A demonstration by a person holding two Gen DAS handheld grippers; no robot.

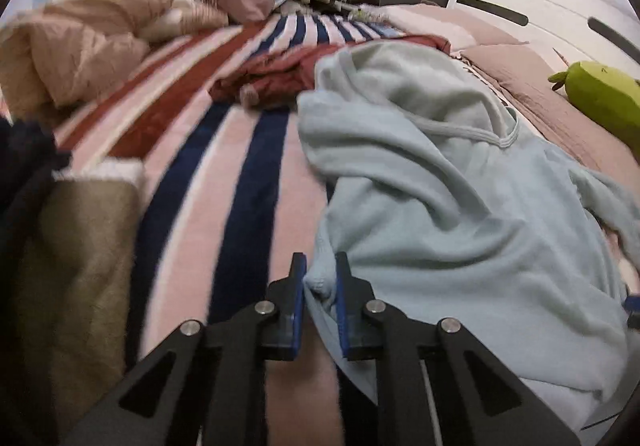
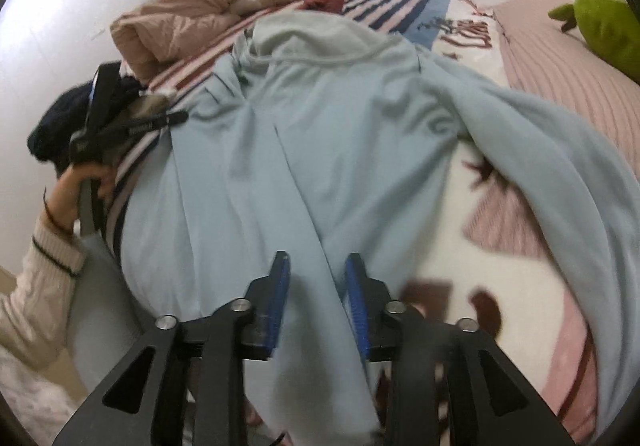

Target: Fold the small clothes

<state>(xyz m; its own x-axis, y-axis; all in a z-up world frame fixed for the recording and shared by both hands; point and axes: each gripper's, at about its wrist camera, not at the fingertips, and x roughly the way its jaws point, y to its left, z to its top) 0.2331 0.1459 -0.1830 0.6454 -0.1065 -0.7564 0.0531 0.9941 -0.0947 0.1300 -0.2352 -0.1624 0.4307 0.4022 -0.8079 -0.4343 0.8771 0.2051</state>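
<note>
A light blue hoodie lies spread on the striped bed, hood toward the far end; it also fills the right wrist view. My left gripper is shut on a bunched edge of the hoodie at its near left corner; it shows from the side in the right wrist view. My right gripper has its blue pads apart with the hoodie's near hem running between and under them; the grip on the cloth is not clear.
A dark red garment lies farther up the striped blanket. A beige quilt is heaped at the left. A green plush toy lies at the right. An olive cloth and dark clothing sit near left.
</note>
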